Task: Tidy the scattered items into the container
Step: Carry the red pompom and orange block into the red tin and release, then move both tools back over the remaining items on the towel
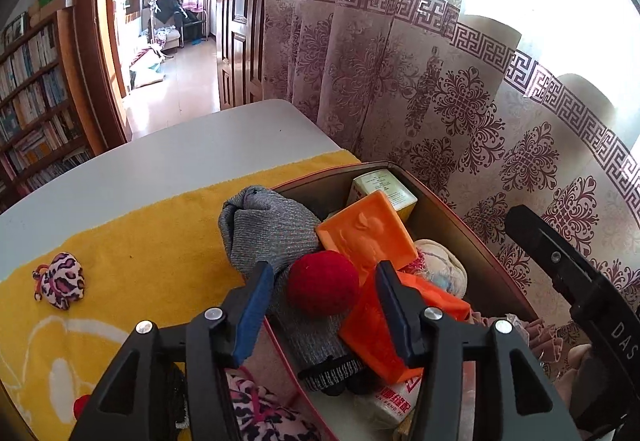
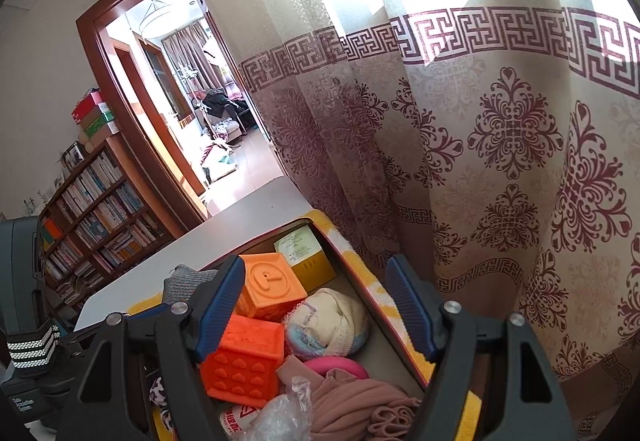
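Observation:
A brown container (image 1: pixel 472 237) stands on a yellow towel (image 1: pixel 160 241) by the curtain, and it holds orange blocks (image 1: pixel 368 233), a grey knitted piece (image 1: pixel 272 229) and a yellow box (image 1: pixel 384 189). A red ball (image 1: pixel 323 283) lies on the grey piece. My left gripper (image 1: pixel 325 268) hangs over the container, open, with the ball between its fingers and a gap on both sides. A leopard-print plush (image 1: pixel 60 279) lies on the towel at the left. My right gripper (image 2: pixel 315 263) is open above the container (image 2: pixel 344 245), over an orange block (image 2: pixel 244 357) and a white knitted ball (image 2: pixel 332 325).
A patterned curtain (image 2: pixel 500 161) hangs right behind the container. The grey table (image 1: pixel 180 137) runs left toward a doorway and a bookshelf (image 1: pixel 36 97). A second leopard-print item (image 1: pixel 260 405) lies under my left gripper, outside the container wall. Pink cloth (image 2: pixel 360 401) fills the near end.

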`<state>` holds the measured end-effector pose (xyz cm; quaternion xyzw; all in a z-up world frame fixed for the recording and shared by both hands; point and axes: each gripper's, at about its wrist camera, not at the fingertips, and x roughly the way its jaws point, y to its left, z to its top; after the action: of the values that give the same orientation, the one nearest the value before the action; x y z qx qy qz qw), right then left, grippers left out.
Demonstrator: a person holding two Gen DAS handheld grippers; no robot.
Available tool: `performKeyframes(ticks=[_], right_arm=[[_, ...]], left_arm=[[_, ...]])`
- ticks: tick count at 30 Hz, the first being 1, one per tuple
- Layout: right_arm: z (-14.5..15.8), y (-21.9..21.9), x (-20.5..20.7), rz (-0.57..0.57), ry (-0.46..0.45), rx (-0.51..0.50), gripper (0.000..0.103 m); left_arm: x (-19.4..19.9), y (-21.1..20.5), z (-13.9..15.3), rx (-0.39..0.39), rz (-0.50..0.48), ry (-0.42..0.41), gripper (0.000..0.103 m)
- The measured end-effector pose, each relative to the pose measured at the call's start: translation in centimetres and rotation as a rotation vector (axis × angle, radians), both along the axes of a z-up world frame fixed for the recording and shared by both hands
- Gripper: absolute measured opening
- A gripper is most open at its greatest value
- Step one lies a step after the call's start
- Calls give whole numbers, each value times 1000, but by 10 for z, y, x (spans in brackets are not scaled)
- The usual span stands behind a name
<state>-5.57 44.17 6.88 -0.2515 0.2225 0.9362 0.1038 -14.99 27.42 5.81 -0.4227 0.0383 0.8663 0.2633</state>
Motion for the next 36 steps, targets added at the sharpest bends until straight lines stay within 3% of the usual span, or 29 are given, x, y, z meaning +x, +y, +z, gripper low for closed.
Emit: performKeyframes(ticks=[9, 12, 13, 21, 26, 29, 36], right_arm=[[-4, -9, -3, 18, -15, 32, 77], [-6, -12, -4, 27, -19, 47, 77], [-6, -14, -4, 30, -20, 51, 77], [-9, -25, -6, 65, -16, 94, 77], [-10, -34, -8, 86, -15, 137, 77], [-12, -39, -11, 94, -24, 161, 77], [0, -50, -10, 122, -37, 195, 77]], left_arm=[[13, -29, 1, 7, 57, 6, 56], [16, -52, 1, 24, 120, 8, 80], [18, -62, 2, 30, 147, 14, 82], [34, -141, 1, 44, 277, 5, 82], [52, -192, -15, 3, 358, -18, 82], [62, -222, -23, 17, 400, -36, 82], [77, -250, -32, -11, 400, -36, 82]])
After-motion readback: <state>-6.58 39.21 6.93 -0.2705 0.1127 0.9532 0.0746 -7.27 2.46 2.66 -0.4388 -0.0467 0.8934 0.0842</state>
